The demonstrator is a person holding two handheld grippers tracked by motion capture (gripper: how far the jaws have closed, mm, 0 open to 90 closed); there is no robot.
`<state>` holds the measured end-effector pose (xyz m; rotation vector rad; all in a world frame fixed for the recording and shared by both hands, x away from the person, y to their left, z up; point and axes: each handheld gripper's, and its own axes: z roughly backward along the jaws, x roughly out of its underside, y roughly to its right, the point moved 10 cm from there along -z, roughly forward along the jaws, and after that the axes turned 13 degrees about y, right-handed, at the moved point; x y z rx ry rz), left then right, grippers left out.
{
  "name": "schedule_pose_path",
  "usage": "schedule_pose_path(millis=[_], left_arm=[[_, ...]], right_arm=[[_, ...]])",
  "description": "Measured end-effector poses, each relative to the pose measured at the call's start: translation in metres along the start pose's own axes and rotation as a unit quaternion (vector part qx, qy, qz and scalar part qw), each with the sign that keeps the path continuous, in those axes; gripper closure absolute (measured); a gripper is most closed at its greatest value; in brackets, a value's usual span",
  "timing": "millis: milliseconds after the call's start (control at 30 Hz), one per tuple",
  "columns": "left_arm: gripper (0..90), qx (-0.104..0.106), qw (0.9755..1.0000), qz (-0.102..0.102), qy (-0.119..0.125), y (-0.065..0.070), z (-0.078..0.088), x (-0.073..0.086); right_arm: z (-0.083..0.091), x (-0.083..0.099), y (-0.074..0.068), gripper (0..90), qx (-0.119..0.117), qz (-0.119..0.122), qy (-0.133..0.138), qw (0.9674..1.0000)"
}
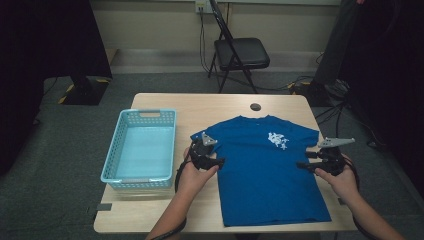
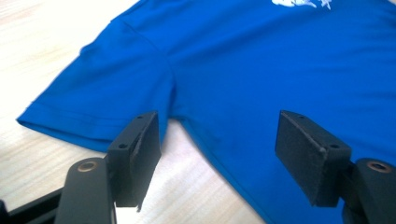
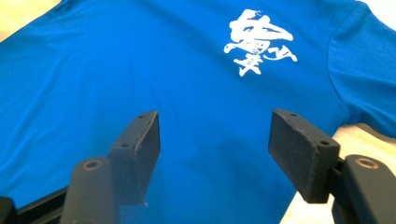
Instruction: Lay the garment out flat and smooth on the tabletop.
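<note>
Black jaws of both claws stand wide, gripping nothing. Left claw [image 1: 216, 161] hovers at the blue T-shirt [image 1: 267, 170]'s nine o'clock edge, right claw [image 1: 304, 165] at three o'clock; the shirt lies flat mid-tabletop [image 1: 165, 102]. Pinch one layer near each armpit. Its lower hem stays unseen from the claws.

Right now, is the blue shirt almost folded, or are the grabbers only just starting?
Only just starting. Done: the blue T-shirt lies spread flat on the table, print side up, with no fold in it. In hand: the left gripper and the right gripper are open at the shirt's two sides, holding nothing. Left: probably gripping, all the folding, and maybe placing it in the empty blue basket.
</note>
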<state>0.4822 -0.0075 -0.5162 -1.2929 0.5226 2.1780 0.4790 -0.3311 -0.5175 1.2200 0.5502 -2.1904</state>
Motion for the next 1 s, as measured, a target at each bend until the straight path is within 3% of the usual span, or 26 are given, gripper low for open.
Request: schedule_pose_path(millis=[367,633,733,900,1000], left_arm=[[29.7,0.027,0.9996,-0.01,-0.002,0.022,-0.003,0.011],[29.8,0.046,0.9988,-0.012,-0.004,0.035,-0.002,0.017],[29.8,0.046,0.9988,-0.015,-0.006,0.04,-0.002,0.02],[26.6,0.059,0.998,-0.012,-0.018,0.049,-0.002,0.027],[24.3,0.065,0.9973,-0.017,-0.03,0.053,-0.003,0.034]], right_arm=[[-0.001,0.005,-0.021,31.2,-0.027,0.025,0.019,0.9991],[-0.002,0.007,-0.036,31.0,-0.043,0.028,0.02,0.9985],[-0.003,0.011,-0.038,31.2,-0.038,0.022,0.013,0.999],[-0.004,0.016,-0.042,30.4,-0.043,0.017,0.018,0.9988],[-0.002,0.019,-0.043,28.8,-0.047,0.028,0.015,0.9984]])
